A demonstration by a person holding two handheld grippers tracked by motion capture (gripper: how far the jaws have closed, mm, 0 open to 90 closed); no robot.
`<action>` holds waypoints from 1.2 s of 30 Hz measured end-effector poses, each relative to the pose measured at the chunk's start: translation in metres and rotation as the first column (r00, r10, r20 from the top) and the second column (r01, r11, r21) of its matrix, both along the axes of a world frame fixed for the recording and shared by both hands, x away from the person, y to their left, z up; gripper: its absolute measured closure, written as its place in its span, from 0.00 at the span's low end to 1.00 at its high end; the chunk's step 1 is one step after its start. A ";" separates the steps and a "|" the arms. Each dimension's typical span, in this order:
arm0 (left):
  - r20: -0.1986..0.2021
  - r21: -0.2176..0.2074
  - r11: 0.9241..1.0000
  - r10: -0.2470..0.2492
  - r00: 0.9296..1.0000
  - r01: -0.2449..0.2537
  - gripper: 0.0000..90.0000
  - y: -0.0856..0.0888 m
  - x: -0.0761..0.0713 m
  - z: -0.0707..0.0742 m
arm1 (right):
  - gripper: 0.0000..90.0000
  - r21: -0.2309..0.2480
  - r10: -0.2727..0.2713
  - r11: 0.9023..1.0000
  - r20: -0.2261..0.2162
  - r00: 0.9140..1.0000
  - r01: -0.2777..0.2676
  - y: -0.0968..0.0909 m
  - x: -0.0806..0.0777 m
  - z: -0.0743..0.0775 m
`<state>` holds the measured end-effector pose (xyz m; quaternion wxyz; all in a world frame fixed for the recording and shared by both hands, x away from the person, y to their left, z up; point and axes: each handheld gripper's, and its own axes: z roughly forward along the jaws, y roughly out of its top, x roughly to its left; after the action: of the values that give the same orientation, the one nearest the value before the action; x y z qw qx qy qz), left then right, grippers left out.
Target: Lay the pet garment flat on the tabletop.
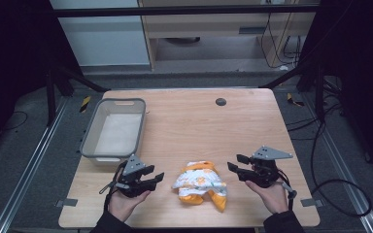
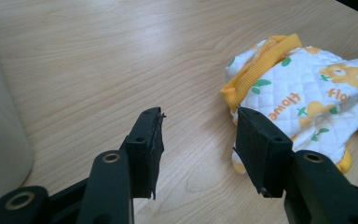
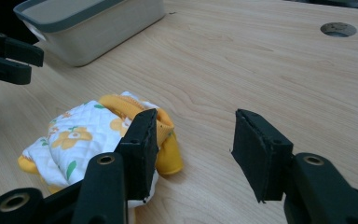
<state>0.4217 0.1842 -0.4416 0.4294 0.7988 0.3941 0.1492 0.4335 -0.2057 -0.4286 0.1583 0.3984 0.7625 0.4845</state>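
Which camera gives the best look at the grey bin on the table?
The high view: it shows the grey bin whole, open top and pale inside. The right gripper view catches one corner and side wall only. The left gripper view shows just a blurred strip of wall.

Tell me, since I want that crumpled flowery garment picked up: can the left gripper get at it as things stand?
Probably yes: the left gripper stands open beside the garment, with bare table between them.

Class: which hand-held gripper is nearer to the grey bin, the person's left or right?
Left. The left hand-held gripper sits just in front of the bin, near its front edge. The right hand-held gripper is across the table, beyond the garment.
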 end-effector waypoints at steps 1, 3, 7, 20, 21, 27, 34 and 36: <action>0.000 0.000 1.000 0.000 1.000 0.000 0.56 0.000 0.000 0.000 | 0.55 0.000 0.000 1.000 0.000 1.000 0.000 0.000 0.000 0.000; -0.007 0.004 1.000 -0.008 1.000 0.008 0.57 -0.005 0.002 -0.001 | 0.56 0.000 0.010 1.000 -0.005 1.000 -0.010 0.004 0.002 0.000; -0.016 0.017 1.000 -0.018 1.000 0.018 0.56 -0.011 0.005 -0.001 | 0.57 -0.005 0.026 1.000 -0.014 1.000 -0.026 0.010 0.004 -0.001; -0.044 0.027 0.997 -0.067 0.997 0.068 0.56 -0.037 0.013 -0.007 | 0.59 -0.035 0.078 0.996 -0.049 0.996 -0.080 0.027 0.006 -0.012; -0.045 0.032 0.997 -0.075 0.996 0.077 0.56 -0.041 0.014 -0.008 | 0.59 -0.043 0.084 0.995 -0.049 0.995 -0.086 0.028 0.006 -0.013; -0.060 0.033 0.995 -0.088 0.994 0.091 0.56 -0.048 0.016 -0.013 | 0.60 -0.051 0.104 0.993 -0.066 0.992 -0.107 0.035 0.006 -0.017; -0.081 0.032 0.994 -0.106 0.991 0.109 0.55 -0.053 0.018 -0.018 | 0.60 -0.068 0.134 0.988 -0.104 0.986 -0.141 0.043 0.005 -0.027; -0.086 0.030 0.993 -0.109 0.990 0.112 0.55 -0.053 0.018 -0.020 | 0.60 -0.071 0.144 0.986 -0.112 0.983 -0.152 0.045 0.004 -0.029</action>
<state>0.4395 0.1312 -0.4613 0.4060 0.8324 0.3642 0.0985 0.4378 -0.1610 -0.4574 0.0966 0.3592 0.8161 0.4424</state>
